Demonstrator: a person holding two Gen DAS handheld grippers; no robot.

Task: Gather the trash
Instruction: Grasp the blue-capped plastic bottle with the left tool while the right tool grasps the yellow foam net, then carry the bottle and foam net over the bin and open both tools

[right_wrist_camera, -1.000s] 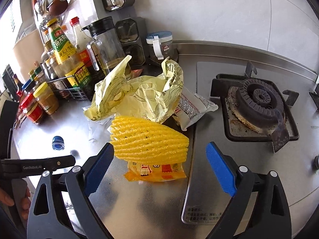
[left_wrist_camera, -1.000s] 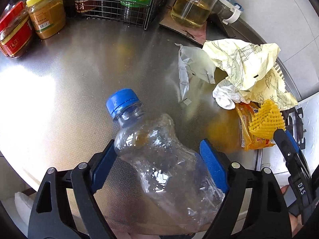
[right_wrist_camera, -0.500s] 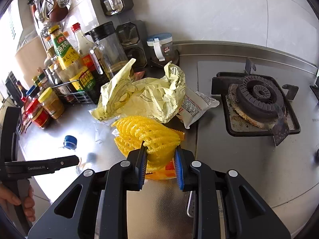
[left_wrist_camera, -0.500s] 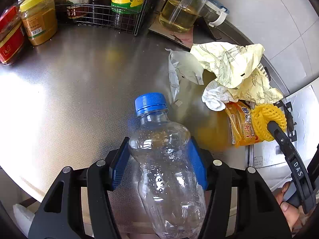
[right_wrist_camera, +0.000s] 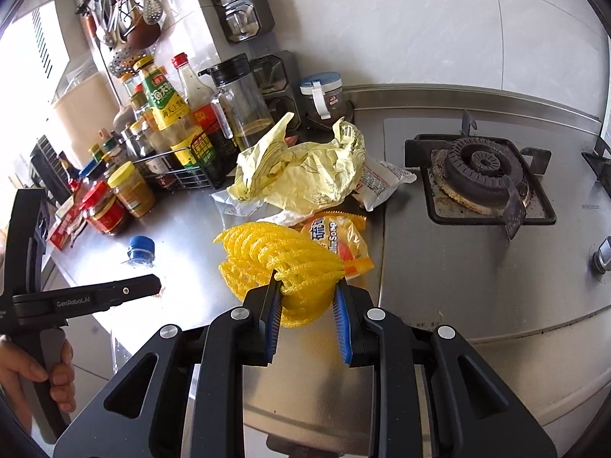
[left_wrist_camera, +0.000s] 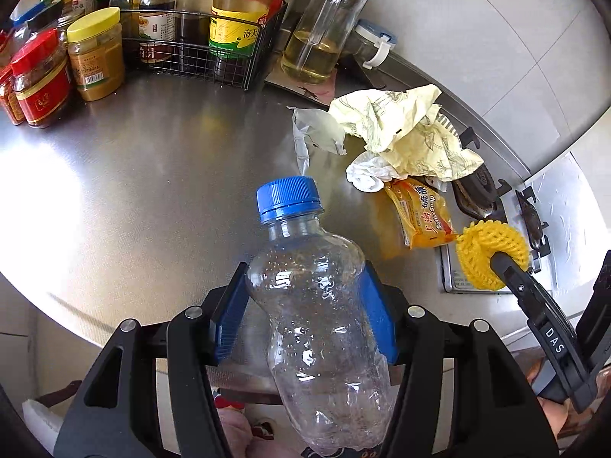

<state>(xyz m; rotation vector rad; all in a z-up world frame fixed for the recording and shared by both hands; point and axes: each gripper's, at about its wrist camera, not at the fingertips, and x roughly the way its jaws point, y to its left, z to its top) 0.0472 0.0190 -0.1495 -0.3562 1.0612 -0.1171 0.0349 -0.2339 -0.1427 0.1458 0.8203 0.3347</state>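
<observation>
My left gripper [left_wrist_camera: 305, 305] is shut on a clear empty plastic bottle [left_wrist_camera: 320, 305] with a blue cap and holds it above the steel counter's front edge. My right gripper [right_wrist_camera: 307, 305] is shut on a yellow foam net [right_wrist_camera: 278, 263] and holds it just above the counter; the net also shows in the left wrist view [left_wrist_camera: 492, 255]. On the counter lie an orange soap wrapper [right_wrist_camera: 336, 240], a crumpled pale yellow bag [right_wrist_camera: 305, 179], a white tissue [left_wrist_camera: 366, 175], a clear torn packet [left_wrist_camera: 313, 133] and a white packet [right_wrist_camera: 382, 183].
Sauce jars [left_wrist_camera: 95, 53] and a wire rack of bottles [left_wrist_camera: 214, 49] stand at the back left, with an oil jug [left_wrist_camera: 320, 38] beside them. A gas burner [right_wrist_camera: 481, 171] sits to the right. The counter's front edge [left_wrist_camera: 95, 316] is close below my grippers.
Both grippers have closed, the left on the bottle and the right on the foam net. Both have since lifted and drawn back from the counter with their loads.
</observation>
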